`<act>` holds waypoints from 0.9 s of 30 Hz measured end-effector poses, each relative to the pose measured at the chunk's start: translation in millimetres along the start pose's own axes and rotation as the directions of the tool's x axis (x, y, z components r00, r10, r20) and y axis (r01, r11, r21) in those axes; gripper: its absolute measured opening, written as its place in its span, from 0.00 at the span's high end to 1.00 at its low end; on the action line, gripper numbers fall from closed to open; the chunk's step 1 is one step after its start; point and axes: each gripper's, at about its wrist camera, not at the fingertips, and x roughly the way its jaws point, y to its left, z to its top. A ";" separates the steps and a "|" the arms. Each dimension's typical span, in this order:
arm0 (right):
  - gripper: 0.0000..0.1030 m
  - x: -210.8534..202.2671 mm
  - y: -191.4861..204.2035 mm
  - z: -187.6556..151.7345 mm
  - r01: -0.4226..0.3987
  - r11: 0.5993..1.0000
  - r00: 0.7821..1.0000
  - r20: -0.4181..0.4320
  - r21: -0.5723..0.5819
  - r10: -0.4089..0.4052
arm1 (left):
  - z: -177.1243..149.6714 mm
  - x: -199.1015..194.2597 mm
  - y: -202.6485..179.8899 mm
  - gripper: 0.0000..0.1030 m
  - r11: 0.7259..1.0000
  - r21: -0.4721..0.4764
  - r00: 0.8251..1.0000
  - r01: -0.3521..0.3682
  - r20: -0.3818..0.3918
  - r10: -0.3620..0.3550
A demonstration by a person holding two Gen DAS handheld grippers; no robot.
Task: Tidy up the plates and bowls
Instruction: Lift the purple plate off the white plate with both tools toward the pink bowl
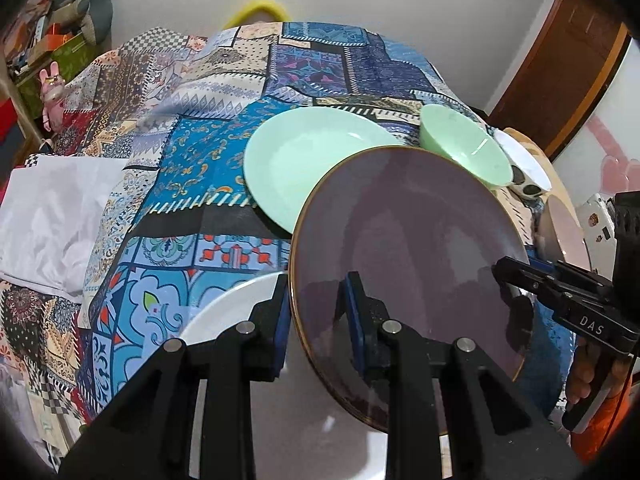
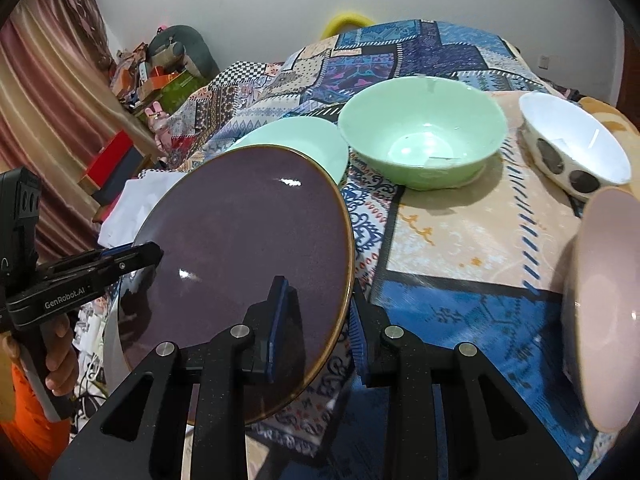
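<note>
A dark purple plate with a gold rim (image 1: 408, 248) is held tilted above the table by both grippers; it also shows in the right wrist view (image 2: 240, 260). My left gripper (image 1: 318, 316) is shut on its left edge. My right gripper (image 2: 316, 328) is shut on its right edge and appears in the left wrist view (image 1: 516, 276). A white plate (image 1: 228, 308) lies below. A mint green plate (image 1: 304, 160) and mint green bowl (image 2: 420, 132) sit on the patterned cloth. A white spotted bowl (image 2: 576, 152) and a pink bowl (image 2: 604, 308) stand at the right.
A patchwork tablecloth (image 1: 200, 168) covers the table. A folded white cloth (image 1: 52, 216) lies at the left edge. Boxes and toys (image 1: 52, 40) are piled beyond the left side, with a curtain (image 2: 48, 100) and a wooden door (image 1: 560, 72) around.
</note>
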 end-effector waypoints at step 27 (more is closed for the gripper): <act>0.75 -71.2 -42.6 -38.1 0.037 0.999 0.998 0.049 0.035 -0.039 | -33.4 -30.7 -90.7 0.75 0.997 0.064 0.999 0.039 -0.008 -0.038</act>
